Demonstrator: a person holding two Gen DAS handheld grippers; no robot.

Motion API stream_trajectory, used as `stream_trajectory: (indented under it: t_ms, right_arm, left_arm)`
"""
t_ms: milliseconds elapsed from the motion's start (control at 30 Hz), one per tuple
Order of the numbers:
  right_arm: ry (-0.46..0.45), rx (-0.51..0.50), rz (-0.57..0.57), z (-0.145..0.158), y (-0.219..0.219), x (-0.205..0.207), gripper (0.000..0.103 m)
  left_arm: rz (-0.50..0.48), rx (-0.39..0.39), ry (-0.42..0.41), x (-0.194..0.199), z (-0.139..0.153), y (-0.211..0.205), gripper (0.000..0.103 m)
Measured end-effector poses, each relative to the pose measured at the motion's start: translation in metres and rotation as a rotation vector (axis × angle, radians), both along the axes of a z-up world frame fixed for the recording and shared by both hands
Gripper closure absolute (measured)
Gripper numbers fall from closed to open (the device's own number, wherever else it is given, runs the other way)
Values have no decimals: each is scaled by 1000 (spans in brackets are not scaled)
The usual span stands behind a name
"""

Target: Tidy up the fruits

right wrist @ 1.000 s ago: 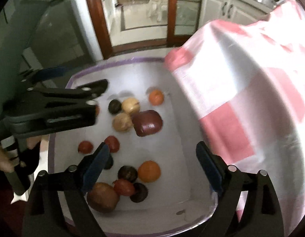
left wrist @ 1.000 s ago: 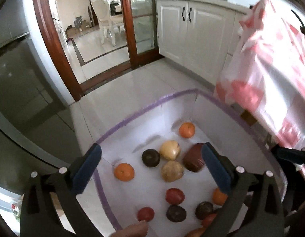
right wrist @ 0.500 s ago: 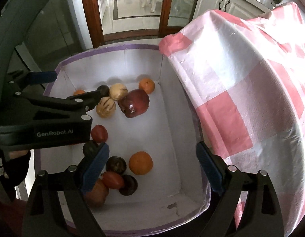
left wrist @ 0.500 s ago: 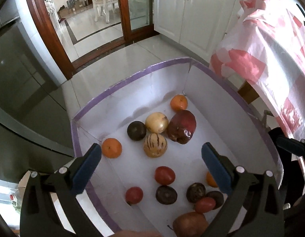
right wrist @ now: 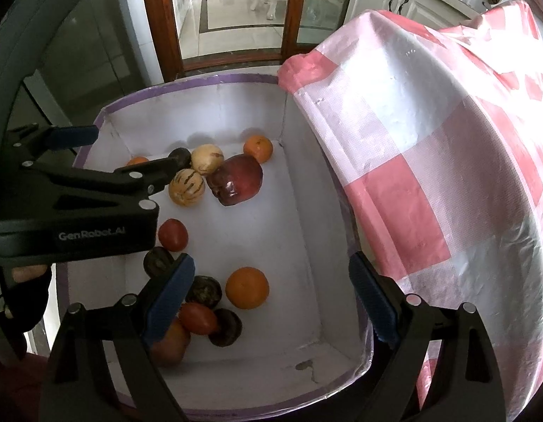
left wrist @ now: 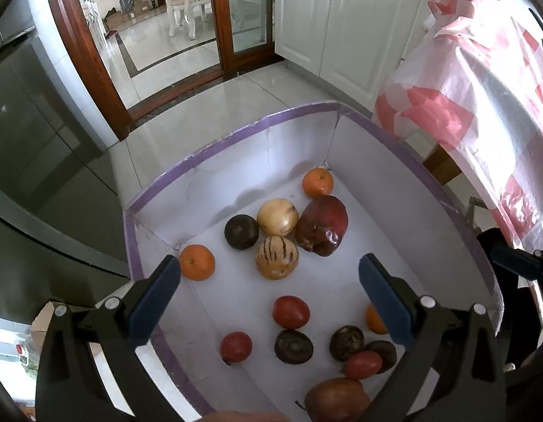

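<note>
A white box with a purple rim [left wrist: 236, 133] [right wrist: 215, 79] sits on the floor and holds several fruits. Among them are a big dark red fruit [left wrist: 322, 225] [right wrist: 238, 179], a striped pale melon [left wrist: 276, 256] [right wrist: 187, 186], oranges [left wrist: 197, 262] [right wrist: 247, 287], red tomatoes [left wrist: 290, 311] [right wrist: 172, 234] and dark round fruits [left wrist: 241, 231] [right wrist: 203, 290]. My left gripper [left wrist: 269, 292] hovers open above the box with nothing in it; the right wrist view shows it from the side [right wrist: 95, 147]. My right gripper [right wrist: 271, 292] is also open and empty over the box's near end.
A table under a pink-and-white checked cloth [right wrist: 429, 147] [left wrist: 482, 88] stands right beside the box. A grey refrigerator [left wrist: 32, 140] is on the left. White cabinets [left wrist: 338, 24] and a wooden glass door [left wrist: 236, 17] lie beyond, with tiled floor [left wrist: 208, 105] between.
Both grippers have risen and pulled back from the box, so more of the fruit shows. The fruits lie where they were, and both grippers stayed open.
</note>
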State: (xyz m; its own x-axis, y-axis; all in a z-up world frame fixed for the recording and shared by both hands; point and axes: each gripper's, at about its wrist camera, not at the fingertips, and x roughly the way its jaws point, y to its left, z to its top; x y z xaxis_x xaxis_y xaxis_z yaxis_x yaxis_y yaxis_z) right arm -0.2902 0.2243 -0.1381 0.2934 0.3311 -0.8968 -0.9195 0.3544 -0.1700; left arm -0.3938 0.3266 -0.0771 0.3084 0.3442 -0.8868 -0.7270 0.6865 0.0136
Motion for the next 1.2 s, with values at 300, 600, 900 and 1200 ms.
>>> stream_trajectory:
  t_ms: [300, 600, 900, 1200]
  right_arm:
    - [3, -10, 1, -4, -1, 0, 16]
    - [10, -17, -2, -8, 0, -1, 16]
    - [13, -20, -2, -11, 0, -2, 16]
    - [15, -23, -3, -12, -1, -2, 16]
  left_arm:
    - [-1, -4, 1, 2, 0, -2, 2]
    - [-2, -10, 3, 2, 1, -2, 2]
    - [-1, -13, 3, 2, -1, -3, 2]
    - [-2, -16, 4, 2, -2, -4, 2]
